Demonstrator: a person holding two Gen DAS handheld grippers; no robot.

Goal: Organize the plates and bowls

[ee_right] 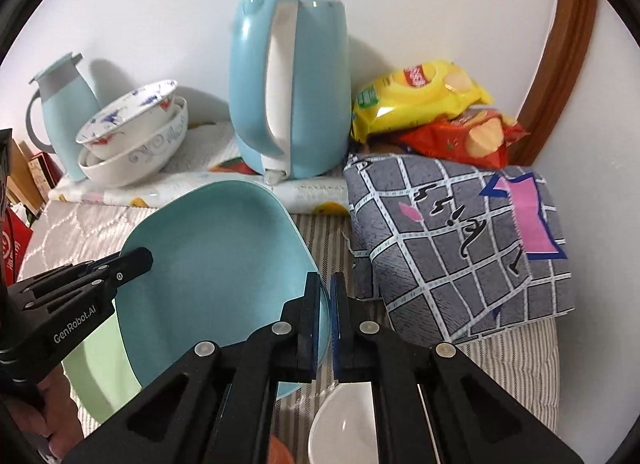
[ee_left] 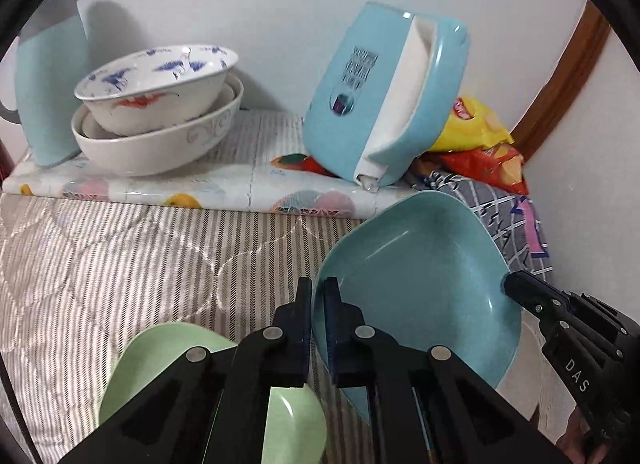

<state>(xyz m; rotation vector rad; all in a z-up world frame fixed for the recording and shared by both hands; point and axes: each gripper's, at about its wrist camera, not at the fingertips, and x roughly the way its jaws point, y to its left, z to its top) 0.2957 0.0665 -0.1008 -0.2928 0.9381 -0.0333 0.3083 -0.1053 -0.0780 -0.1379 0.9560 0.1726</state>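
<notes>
**Teal plate clamped at both edges**

Teal, rounded-square shallow plate (ee_left: 424, 284) fills the lower right of the left wrist view, tilted above the striped quilted bedcover (ee_left: 120, 256). The left hand-held gripper (ee_left: 318, 304) sits at bottom centre with its jaws pressed together on the plate's near left rim. The right hand-held gripper (ee_left: 516, 288) enters from the lower right edge and bites the plate's right rim. A pale green plate (ee_left: 160, 360) lies below the left gripper at the lower left. In the upper left, a blue-patterned white bowl (ee_left: 160, 76) nests in a larger white bowl (ee_left: 160, 148), beside a light blue flask (ee_left: 48, 76). A light blue electric kettle (ee_left: 360, 104) stands at upper centre on a fruit-printed mat (ee_left: 224, 192).

In the right wrist view the same teal plate (ee_right: 216, 264) lies centre left. The right hand-held gripper (ee_right: 326, 304), bottom centre, is clamped on its right edge, and the left hand-held gripper (ee_right: 140, 260) grips the left edge from the frame's left side. The pale green plate (ee_right: 100, 368) shows under it at lower left. A white bowl (ee_right: 340, 424) sits at the bottom beneath the gripper. A grey checked folded cloth (ee_right: 460, 248) lies to the right, with yellow and red snack bags (ee_right: 424, 92) above it.
</notes>
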